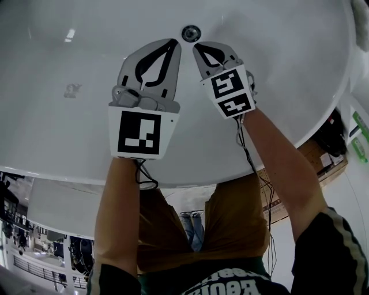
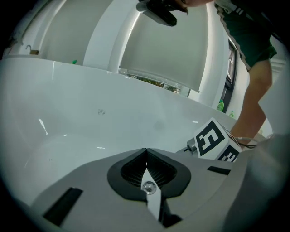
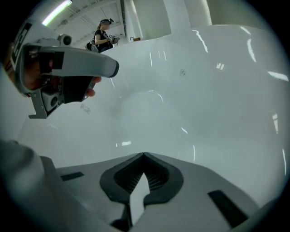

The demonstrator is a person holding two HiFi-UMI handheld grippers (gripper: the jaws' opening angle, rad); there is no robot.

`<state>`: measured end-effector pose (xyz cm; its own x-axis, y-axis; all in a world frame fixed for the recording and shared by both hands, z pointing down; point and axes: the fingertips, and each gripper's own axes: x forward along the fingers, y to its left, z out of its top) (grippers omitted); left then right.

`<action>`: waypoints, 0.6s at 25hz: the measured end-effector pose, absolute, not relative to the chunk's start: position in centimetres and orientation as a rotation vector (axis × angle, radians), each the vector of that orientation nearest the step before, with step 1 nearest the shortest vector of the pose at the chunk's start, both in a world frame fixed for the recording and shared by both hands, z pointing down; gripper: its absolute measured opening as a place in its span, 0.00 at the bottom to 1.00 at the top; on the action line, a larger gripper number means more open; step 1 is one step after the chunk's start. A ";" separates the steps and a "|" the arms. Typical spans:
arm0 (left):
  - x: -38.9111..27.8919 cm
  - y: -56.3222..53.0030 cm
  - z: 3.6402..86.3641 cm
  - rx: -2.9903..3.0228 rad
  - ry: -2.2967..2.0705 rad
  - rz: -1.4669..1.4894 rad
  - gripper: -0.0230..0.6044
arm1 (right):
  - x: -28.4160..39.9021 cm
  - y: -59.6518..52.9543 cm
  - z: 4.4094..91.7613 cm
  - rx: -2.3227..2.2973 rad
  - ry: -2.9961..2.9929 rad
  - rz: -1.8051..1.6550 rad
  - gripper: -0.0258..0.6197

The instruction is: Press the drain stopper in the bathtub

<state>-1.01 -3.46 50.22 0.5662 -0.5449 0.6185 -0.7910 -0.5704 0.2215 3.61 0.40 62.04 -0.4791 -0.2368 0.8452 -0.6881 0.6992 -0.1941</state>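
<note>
Reflecting ceiling lights (image 3: 56, 12), the bathtub (image 1: 57, 63) gleams white.

Clearance entry, head view, clock read from the drain stopper (image 1: 191, 33).
- 8 to 11 o'clock: we list bare bathtub (image 1: 69, 115) surface, open for passage.
- 1 to 4 o'clock: bare surface again, free out to the tub's curving edge.
- 7 o'clock: we log the left gripper (image 1: 175, 42), jaws together, tip just beside the stopper.
- 6 o'clock: we log the right gripper (image 1: 196, 46), jaws together, tip near the stopper.
- Between the two grippers: only a narrow gap.
</note>
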 end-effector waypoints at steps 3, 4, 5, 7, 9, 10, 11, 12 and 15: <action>-0.8 -3.5 50.8 2.328 -1.067 0.715 0.04 | 4.2 0.8 63.6 0.680 -1.986 0.656 0.05; -0.8 -3.5 51.0 2.324 -1.067 0.721 0.04 | 4.7 0.8 64.1 0.680 -1.963 0.654 0.05; -0.8 -3.6 51.2 2.321 -1.066 0.728 0.04 | 5.1 0.7 64.5 0.683 -1.942 0.655 0.05; -0.8 -3.5 51.7 2.313 -1.059 0.737 0.04 | 5.6 0.6 65.5 0.691 -1.909 0.663 0.05; -0.8 -3.5 52.3 2.304 -1.050 0.737 0.04 | 5.9 0.4 66.5 0.693 -1.886 0.664 0.05; -0.7 -3.5 52.5 2.302 -1.045 0.737 0.04 | 6.1 0.2 66.9 0.693 -1.882 0.660 0.05; -0.5 -3.6 52.7 2.304 -1.040 0.737 0.04 | 6.2 -0.1 67.3 0.694 -1.880 0.656 0.05; -0.4 -3.7 52.8 2.307 -1.035 0.737 0.04 | 6.3 -0.4 67.6 0.695 -1.878 0.657 0.05; -0.1 -3.8 53.0 2.303 -1.026 0.736 0.04 | 6.5 -0.8 68.6 0.694 -1.864 0.677 0.05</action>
